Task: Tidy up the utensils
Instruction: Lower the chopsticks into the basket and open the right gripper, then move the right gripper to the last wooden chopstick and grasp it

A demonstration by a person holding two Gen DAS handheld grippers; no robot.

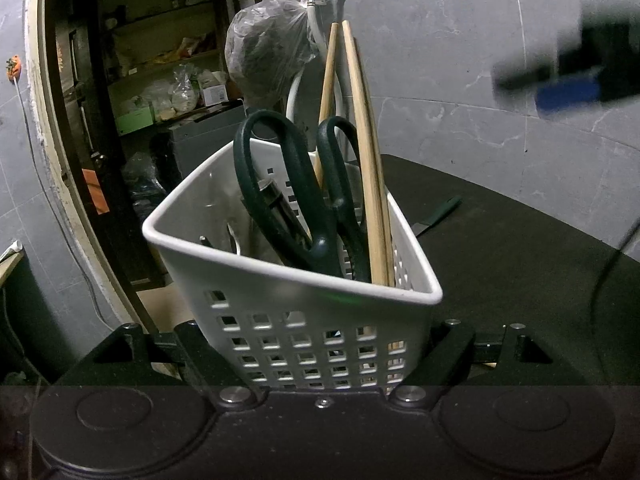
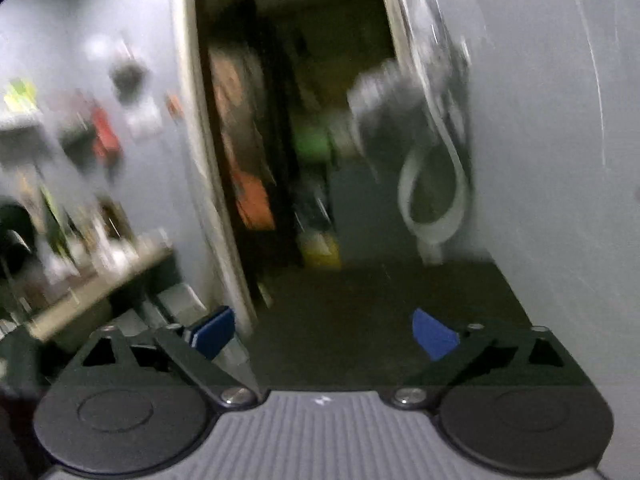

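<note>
The left tool (image 1: 320,352) clamps the white basket (image 1: 248,276) on the dark desk (image 1: 500,240); scissors (image 1: 304,192) and chopsticks (image 1: 360,140) stand inside. The right tool (image 2: 324,332) gapes wide, empty. A clumsy reach could topple the top-heavy basket.

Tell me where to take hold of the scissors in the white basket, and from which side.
Grip the scissors by a handle loop, coming from above. They stand blades-down in the basket, loops rising above its rim. The chopsticks lean close on the right, so the left loop looks freer.
</note>
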